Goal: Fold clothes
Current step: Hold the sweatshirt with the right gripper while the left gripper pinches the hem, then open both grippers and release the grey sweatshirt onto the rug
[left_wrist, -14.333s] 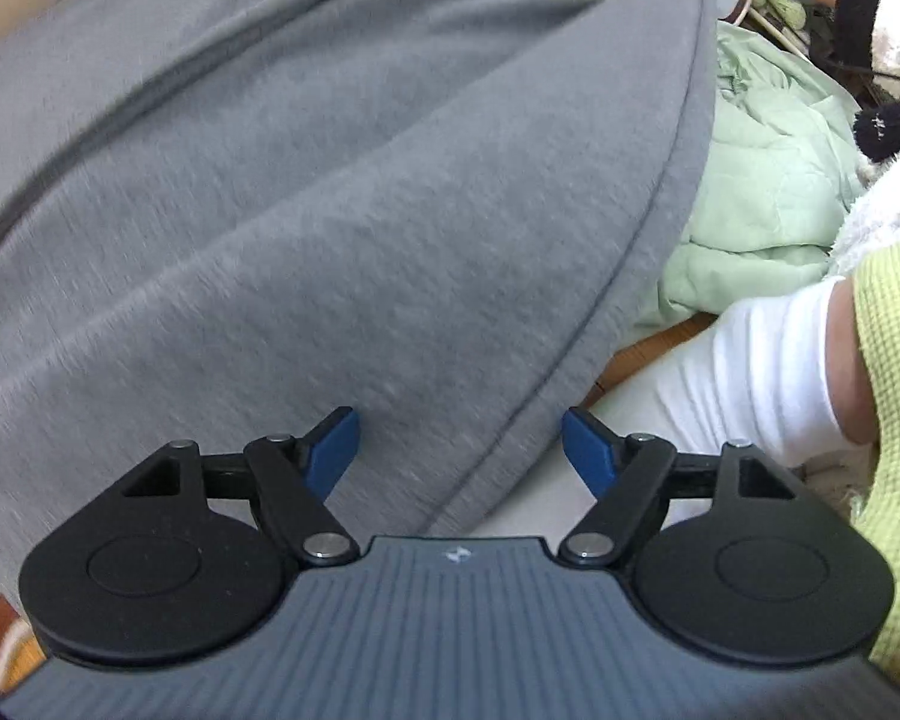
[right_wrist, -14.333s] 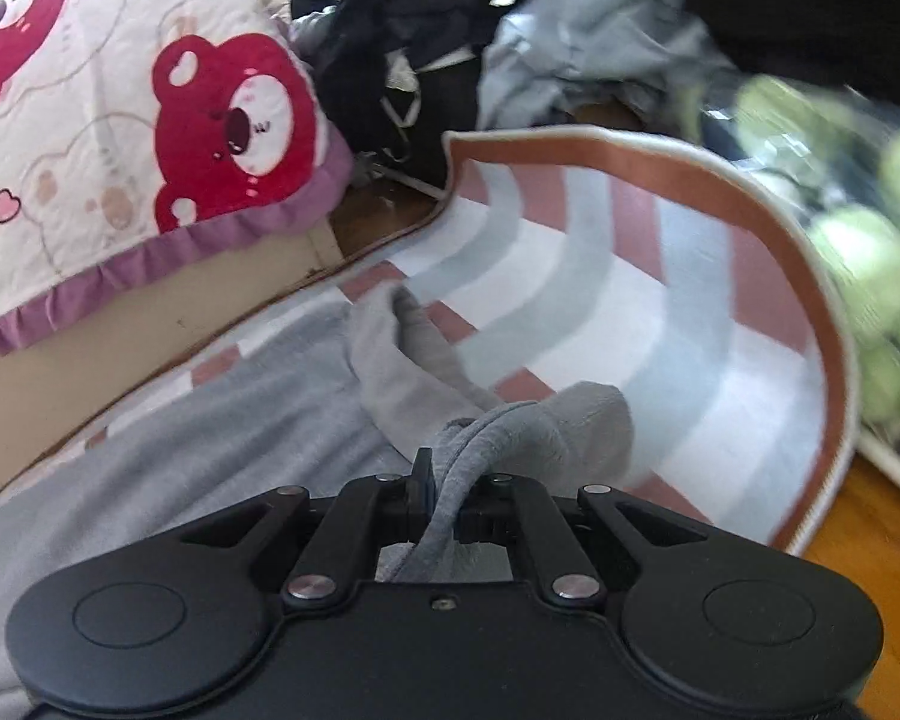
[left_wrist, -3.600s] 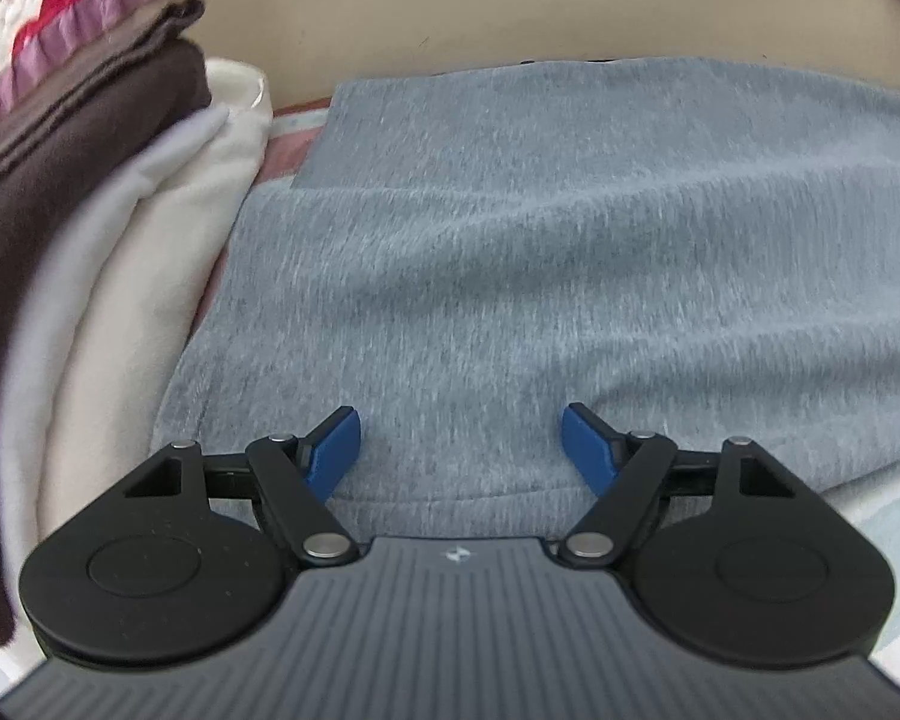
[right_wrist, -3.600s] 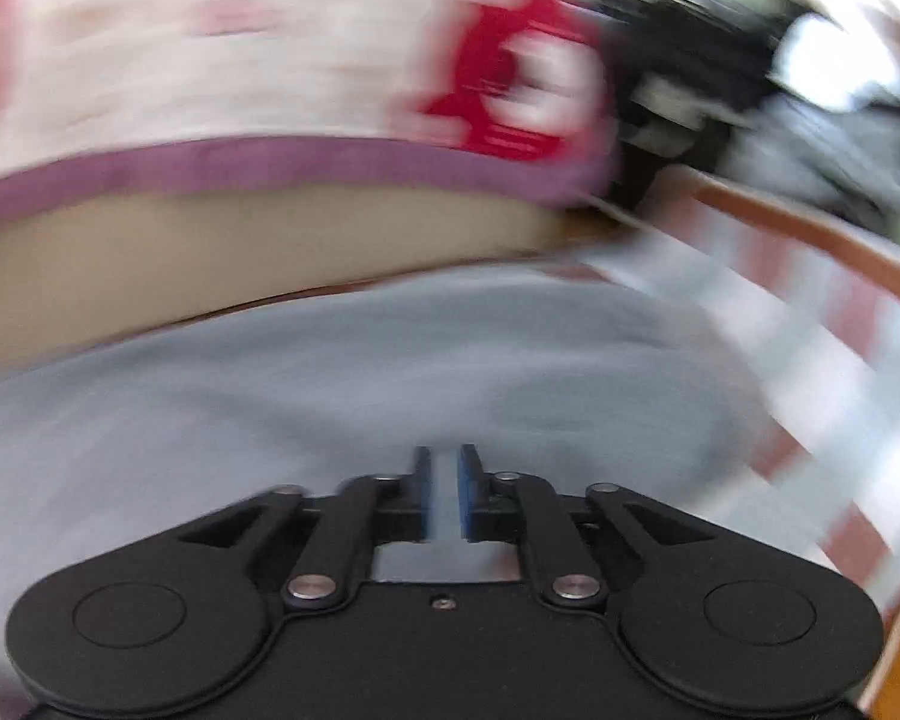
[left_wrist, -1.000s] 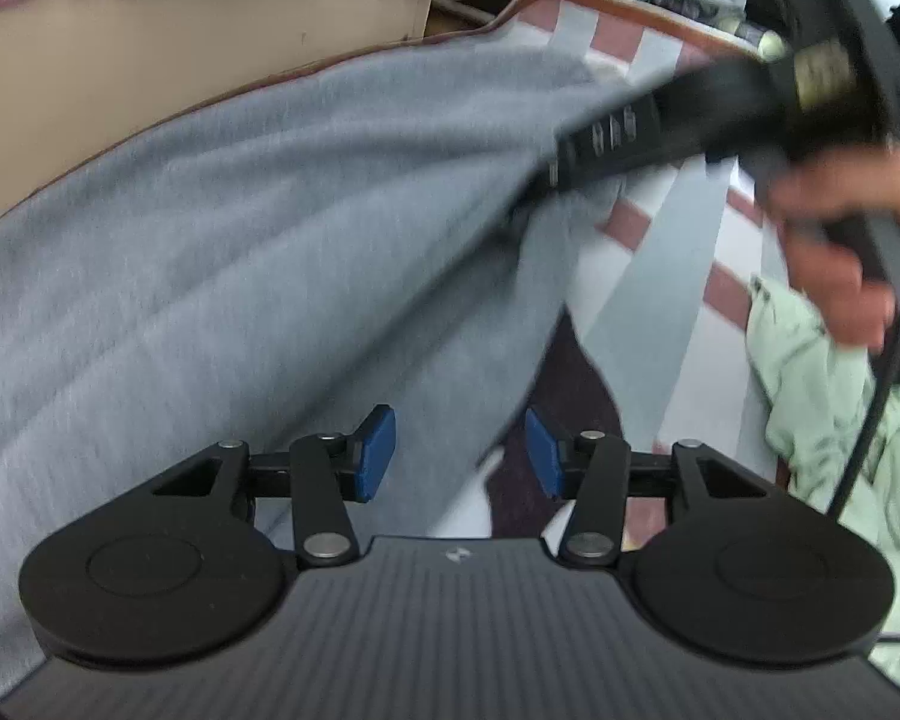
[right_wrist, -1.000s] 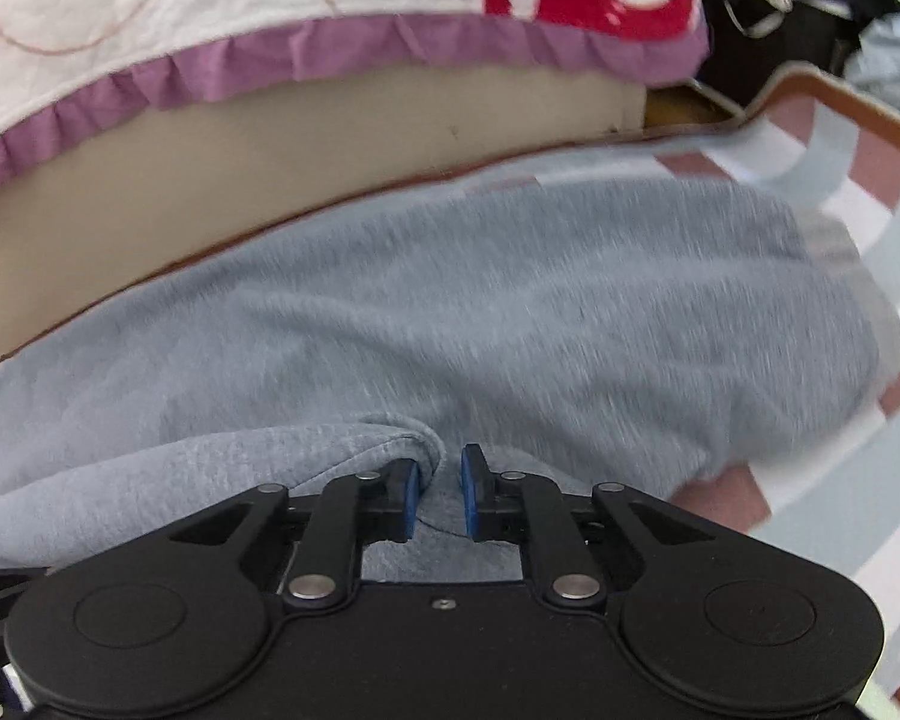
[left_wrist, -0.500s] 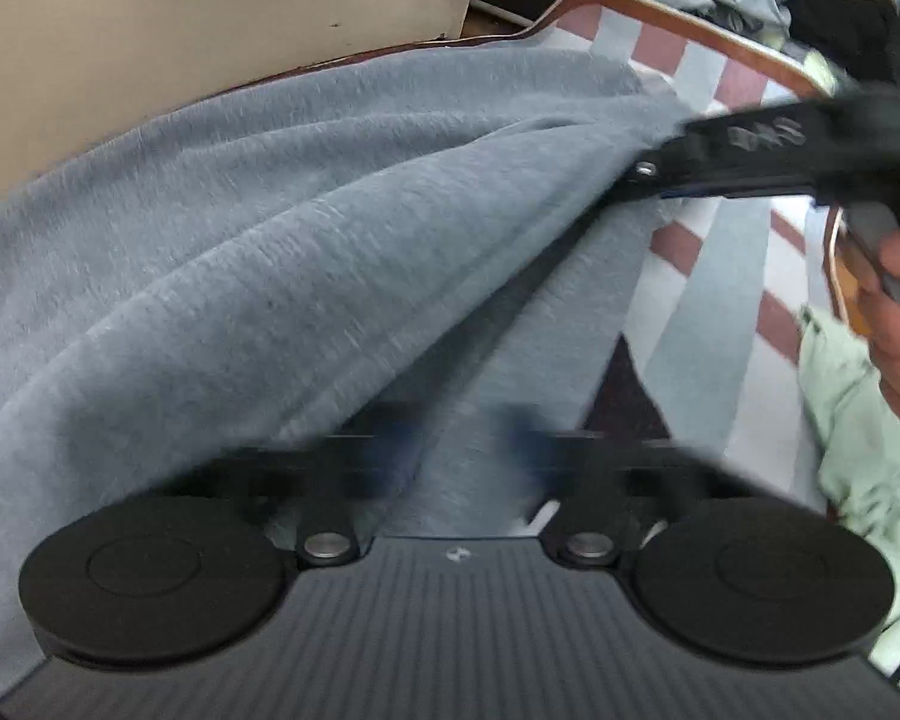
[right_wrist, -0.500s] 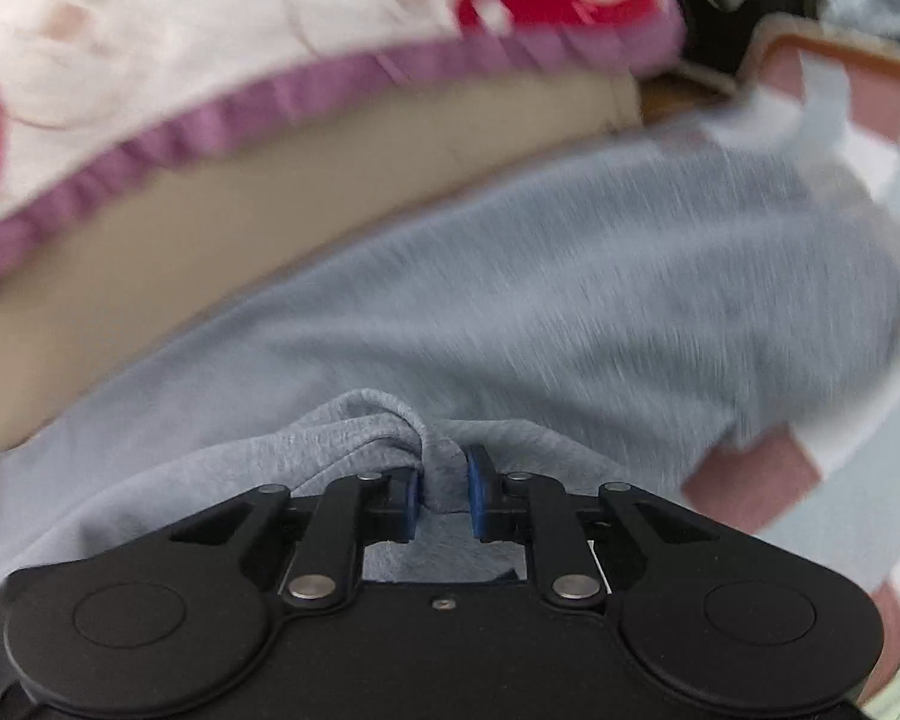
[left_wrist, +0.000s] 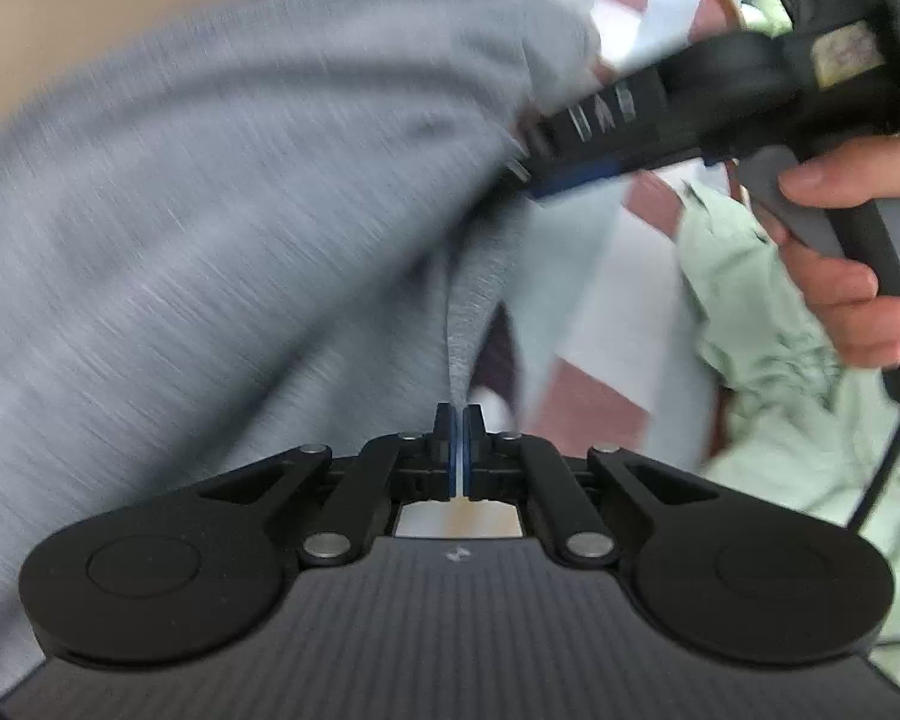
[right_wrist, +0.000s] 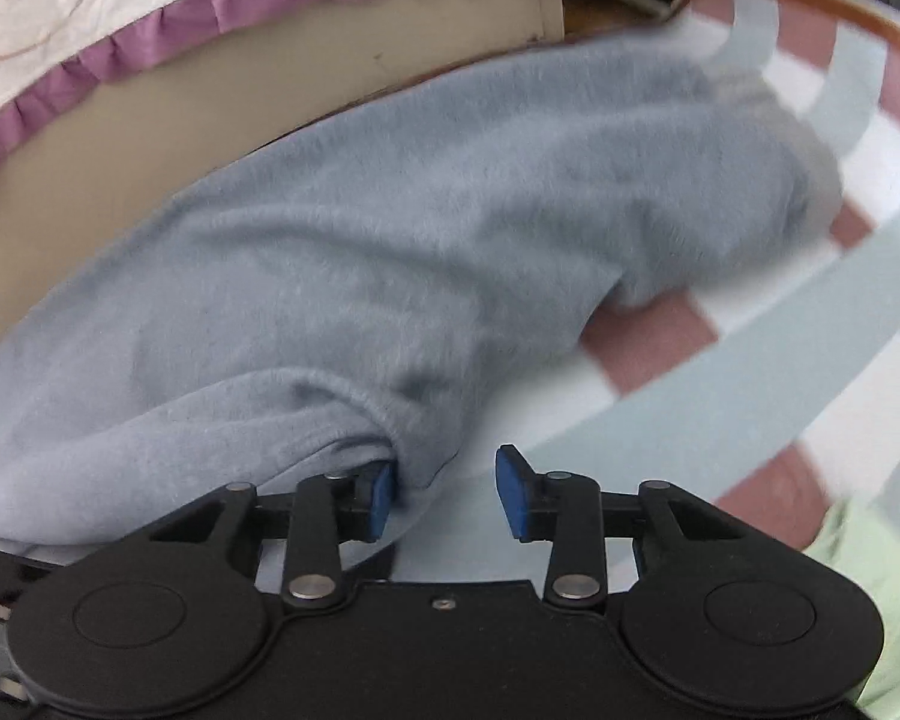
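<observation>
Two grippers, one fold under way.
Left gripper (left_wrist: 457, 420) pinches grey garment (left_wrist: 222, 228); right gripper (right_wrist: 447, 492) jaws opening, hem at nine o'clock pad; folding unfinished.

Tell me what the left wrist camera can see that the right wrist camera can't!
Only the left wrist view shows a person's hand holding the right gripper's handle, and the left gripper shut on a fold of cloth. Only the right wrist view shows the purple-frilled quilt and the right gripper, jaws opening beside the cloth. Both show the soft grey garment, the striped rug and pale green clothing.
</observation>
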Motion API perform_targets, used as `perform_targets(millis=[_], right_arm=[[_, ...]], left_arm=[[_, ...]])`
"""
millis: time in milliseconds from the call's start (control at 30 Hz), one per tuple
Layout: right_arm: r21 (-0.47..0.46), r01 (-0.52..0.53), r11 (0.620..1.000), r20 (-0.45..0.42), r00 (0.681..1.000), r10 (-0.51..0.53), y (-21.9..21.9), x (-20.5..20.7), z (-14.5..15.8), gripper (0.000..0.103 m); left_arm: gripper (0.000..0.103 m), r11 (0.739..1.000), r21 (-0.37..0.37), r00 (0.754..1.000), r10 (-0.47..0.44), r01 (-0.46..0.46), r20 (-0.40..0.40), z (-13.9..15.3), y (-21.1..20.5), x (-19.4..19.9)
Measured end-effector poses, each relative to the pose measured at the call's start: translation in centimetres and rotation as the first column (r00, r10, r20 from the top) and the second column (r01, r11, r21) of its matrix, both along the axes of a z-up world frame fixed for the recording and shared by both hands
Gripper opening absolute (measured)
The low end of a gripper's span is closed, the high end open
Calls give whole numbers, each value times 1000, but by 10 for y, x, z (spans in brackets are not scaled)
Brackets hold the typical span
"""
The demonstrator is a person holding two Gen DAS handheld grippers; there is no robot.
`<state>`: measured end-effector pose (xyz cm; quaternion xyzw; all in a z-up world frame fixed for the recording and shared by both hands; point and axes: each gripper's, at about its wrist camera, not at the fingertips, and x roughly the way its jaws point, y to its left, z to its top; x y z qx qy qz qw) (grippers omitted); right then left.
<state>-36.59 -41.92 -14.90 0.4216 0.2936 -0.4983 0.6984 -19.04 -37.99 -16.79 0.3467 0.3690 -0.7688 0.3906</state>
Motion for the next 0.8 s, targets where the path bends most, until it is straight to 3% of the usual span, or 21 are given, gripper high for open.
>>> perform_targets(millis=[67, 100, 133, 167, 200, 233, 267, 300, 367, 433, 500, 567, 633, 667, 733, 800], right_arm=[[6, 3, 1000, 65, 998, -3, 1, 2, -5, 53], [17, -16, 1000, 46, 999, 16, 0, 9, -11, 62], [29, -39, 999, 21, 999, 38, -1, 15, -17, 66], [-16, -75, 997, -55, 996, 74, 3, 22, -18, 66], [-68, -118, 991, -141, 984, 107, 8, 28, -17, 58], [-116, -164, 980, -227, 965, 135, 13, 34, -17, 20], [-160, -214, 964, -313, 937, 156, 19, 41, -16, 7], [-180, -228, 957, -345, 926, 155, 23, 36, -14, 8], [-115, -171, 978, -277, 951, 134, 17, 15, -16, 9], [-95, -117, 989, -220, 971, 94, 16, 1, -19, 21], [-111, -156, 981, -277, 953, 120, 20, 8, -16, 21], [-122, -187, 975, -336, 932, 137, 25, 16, -10, 22], [-92, -160, 983, -330, 936, 121, 28, 16, -5, 23], [-62, -136, 989, -299, 948, 112, 28, 16, -1, 23], [-11, -119, 993, -222, 968, 113, 32, 15, 6, 27], [-7, -197, 980, -126, 973, 195, 48, 26, 18, 29]], left_arm=[[1, 999, 41, 998, 16, -13, -53, -5, 1, -9], [1, 999, 44, 998, 28, -26, -55, -7, 1, -13], [1, 998, 46, 997, 41, -39, -58, -10, 2, -18], [1, 998, 44, 997, 46, -44, -55, -7, 3, -19], [1, 998, 41, 997, 50, -48, -51, -5, 4, -19], [1, 998, 42, 997, 51, -49, -50, 0, 6, -17], [2, 998, 39, 997, 47, -45, -55, 7, 9, -12], [4, 999, 30, 998, 43, -42, -55, 17, 14, -1], [5, 999, 9, 998, 35, -35, -55, 38, 25, 20], [11, 997, -25, 997, 73, -74, -34, 53, 38, 54], [30, 987, -39, 988, 155, -155, -23, 58, 47, 95], [34, 964, -27, 964, 264, -264, -3, 51, 57, 138], [34, 930, 11, 927, 365, -367, 91, 32, 65, 172], [34, 923, 26, 919, 378, -383, 109, 23, 69, 181], [33, 913, 85, 917, 395, -399, 64, 7, 79, 199], [33, 911, 96, 915, 403, -401, -7, 0, 91, 208]])
